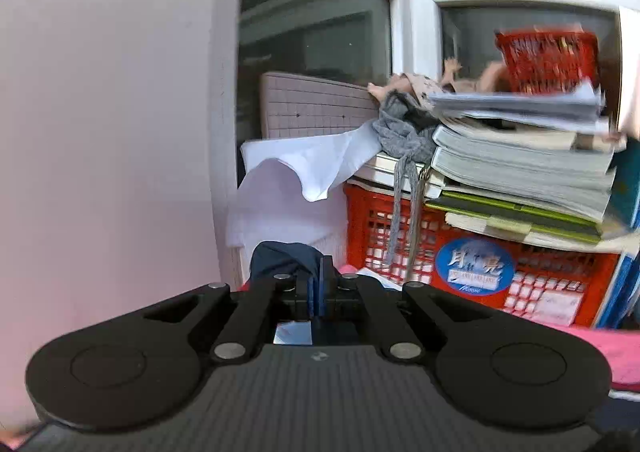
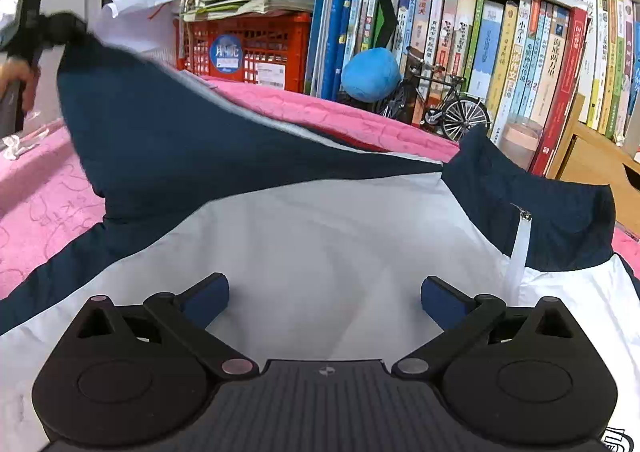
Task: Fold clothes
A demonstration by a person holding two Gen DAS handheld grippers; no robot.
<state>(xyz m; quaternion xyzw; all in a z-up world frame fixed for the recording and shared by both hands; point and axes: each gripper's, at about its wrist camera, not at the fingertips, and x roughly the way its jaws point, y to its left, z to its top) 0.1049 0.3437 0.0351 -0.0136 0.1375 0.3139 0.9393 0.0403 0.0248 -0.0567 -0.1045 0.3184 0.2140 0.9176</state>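
Step in hand, as judged: the sleeve fold on a navy-and-white zip-front jacket (image 2: pixel 320 244), which lies spread on a pink quilted bed cover (image 2: pixel 36 212).

Right gripper (image 2: pixel 324 296): jaws stand wide apart and hold nothing. They hover over the white chest panel, the blue pads either side of bare fabric; whether they touch it cannot be told. The zip and the navy collar (image 2: pixel 560 212) lie just beyond and to the right of the jaws.

Left gripper (image 1: pixel 316 288): jaws closed tight on a bunch of navy fabric, which shows just beyond the pads. In the right wrist view this gripper is at the upper left, lifting the navy sleeve (image 2: pixel 132 112) clear of the bed.

Next move, as judged: carry the raised sleeve inward across the white panel and lay it flat; the right gripper is placed to pin the body meanwhile.

Beyond the bed: a red plastic crate (image 2: pixel 256 48) under stacked books, then a shelf of upright books (image 2: pixel 520 52).
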